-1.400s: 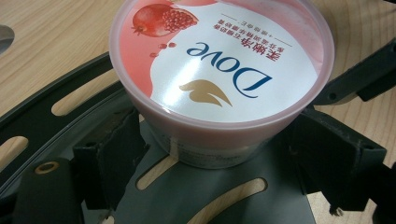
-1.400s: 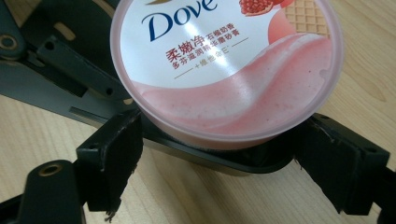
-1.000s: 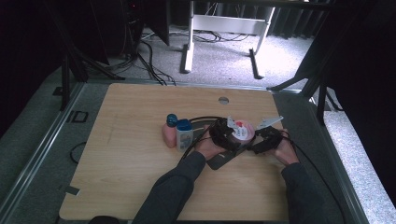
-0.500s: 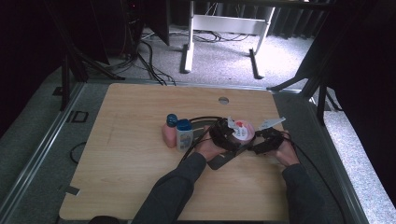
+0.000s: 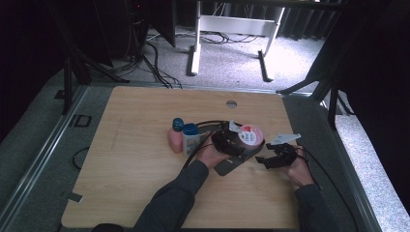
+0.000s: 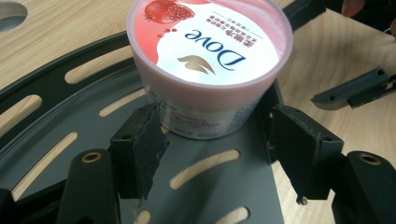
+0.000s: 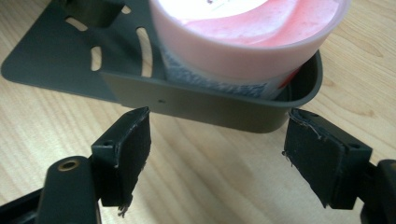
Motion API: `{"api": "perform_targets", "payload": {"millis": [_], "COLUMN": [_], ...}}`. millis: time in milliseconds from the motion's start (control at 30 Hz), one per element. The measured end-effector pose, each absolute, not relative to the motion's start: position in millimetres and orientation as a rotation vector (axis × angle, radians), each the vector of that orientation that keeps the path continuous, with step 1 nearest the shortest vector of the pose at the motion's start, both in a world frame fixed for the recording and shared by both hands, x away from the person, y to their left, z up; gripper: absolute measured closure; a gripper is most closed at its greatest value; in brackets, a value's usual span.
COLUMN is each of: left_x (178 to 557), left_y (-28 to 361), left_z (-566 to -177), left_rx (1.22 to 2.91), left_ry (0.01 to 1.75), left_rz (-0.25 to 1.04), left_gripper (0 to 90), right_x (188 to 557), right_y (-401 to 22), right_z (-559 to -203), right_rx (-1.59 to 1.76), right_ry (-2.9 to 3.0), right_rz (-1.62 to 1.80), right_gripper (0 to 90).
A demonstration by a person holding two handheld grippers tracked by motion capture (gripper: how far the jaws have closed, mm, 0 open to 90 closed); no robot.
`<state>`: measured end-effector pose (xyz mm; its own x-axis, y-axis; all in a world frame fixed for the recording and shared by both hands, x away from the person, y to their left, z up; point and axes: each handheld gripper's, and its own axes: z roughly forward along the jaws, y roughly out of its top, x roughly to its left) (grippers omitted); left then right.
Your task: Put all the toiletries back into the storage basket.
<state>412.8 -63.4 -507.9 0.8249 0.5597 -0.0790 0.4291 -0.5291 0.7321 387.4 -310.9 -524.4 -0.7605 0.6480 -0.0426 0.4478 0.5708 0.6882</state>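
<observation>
A pink Dove tub (image 6: 210, 51) with a pomegranate lid stands in a dark grey slotted tray (image 6: 56, 116). From above, the tub (image 5: 250, 135) sits right of the table's middle, in the round end of the tray (image 5: 231, 166). My left gripper (image 6: 219, 149) reaches over the tray and its jaws have just been closing. The tub's base is between its pads (image 6: 140, 144), which stand close beside it. My right gripper (image 7: 217, 154) is open, its jaws also narrowing. It faces the tray's curved rim (image 7: 210, 109) without touching it. From above, the left gripper (image 5: 232, 142) and the right gripper (image 5: 265, 161) meet at the tray.
A pink bottle with a blue cap (image 5: 175, 137) and a pale bottle with a blue cap (image 5: 191, 140) stand just left of the tray. A round hole (image 5: 231, 103) is in the wooden table (image 5: 135, 159) near its far edge. Cables trail over the table.
My right gripper has slid a little closer to the tray's rim. Both pairs of jaws are narrower than before. The left hand has stayed by the tub.
</observation>
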Motion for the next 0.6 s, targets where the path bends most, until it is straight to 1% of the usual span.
{"api": "perform_targets", "payload": {"millis": [167,233,300,433,600], "left_x": [405.1,400.9,398.4,394.4,387.8], "left_y": [-57.6,-55.7,-52.2,-45.9,-40.5], "left_z": [-504.7,-503.6,-503.3,-504.0,-498.9], "left_rx": [2.207,2.208,2.202,2.189,2.176], "left_ry": [0.706,0.709,0.716,0.732,0.722], "left_rz": [0.204,0.223,0.200,0.157,0.158], "left_gripper": [37.0,40.4,42.2,43.0,43.5], "right_x": [369.9,362.2,354.9,342.4,330.7], "right_y": [-307.9,-306.0,-305.0,-308.7,-311.2], "right_z": [-529.7,-532.2,-534.9,-537.1,-541.4], "right_rx": [0.901,0.889,0.876,0.876,0.874], "right_ry": [2.504,2.503,2.510,2.499,2.489], "right_rz": [0.969,0.960,0.944,0.950,0.941], "right_gripper": [23.2,23.2,23.1,23.1,23.2]}}
